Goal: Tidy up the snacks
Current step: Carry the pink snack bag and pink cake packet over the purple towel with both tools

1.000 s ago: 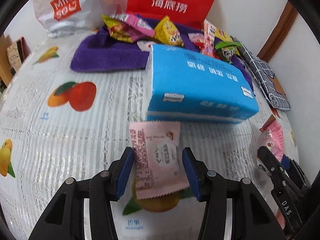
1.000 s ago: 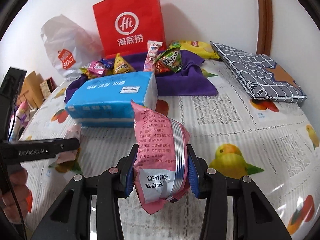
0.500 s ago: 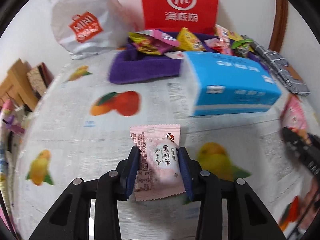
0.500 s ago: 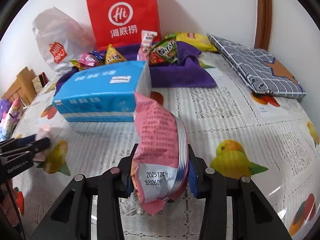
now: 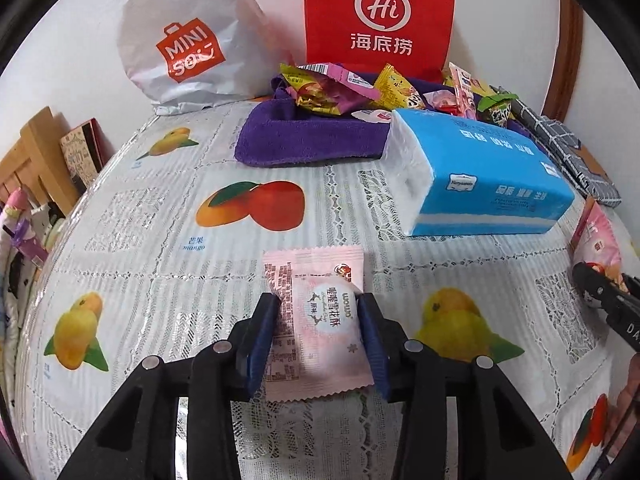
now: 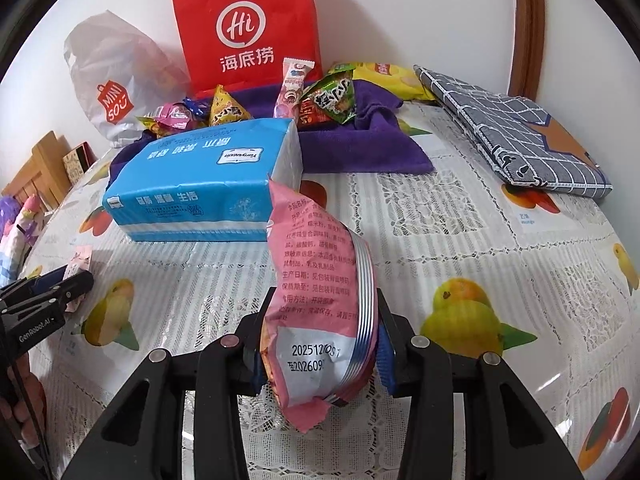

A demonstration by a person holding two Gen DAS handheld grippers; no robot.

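My left gripper (image 5: 318, 300) has a pale pink snack packet (image 5: 316, 280) between its blue pads, which press on its sides; the jaws are opening slightly. The packet lies low over the fruit-print tablecloth (image 5: 140, 216). In the right wrist view the left gripper (image 6: 60, 280) shows at the left edge with the packet (image 6: 80, 260). My right gripper (image 6: 320, 308) is shut on a taller pink snack bag (image 6: 316, 264), held upright above the cloth. Several loose snacks (image 5: 340, 92) lie on a purple towel (image 5: 312, 136) at the back.
A blue tissue pack (image 5: 488, 176) lies between the grippers and the towel. A red paper bag (image 5: 380, 20) and a white plastic bag (image 5: 188, 48) stand against the wall. A folded grey checked cloth (image 6: 520, 136) lies at the right. Wooden furniture (image 5: 36, 160) is past the left edge.
My left gripper's jaws closed onto the pale pink packet, and the gripper swung left, away from the tissue pack. The right gripper with its pink bag hardly moved.
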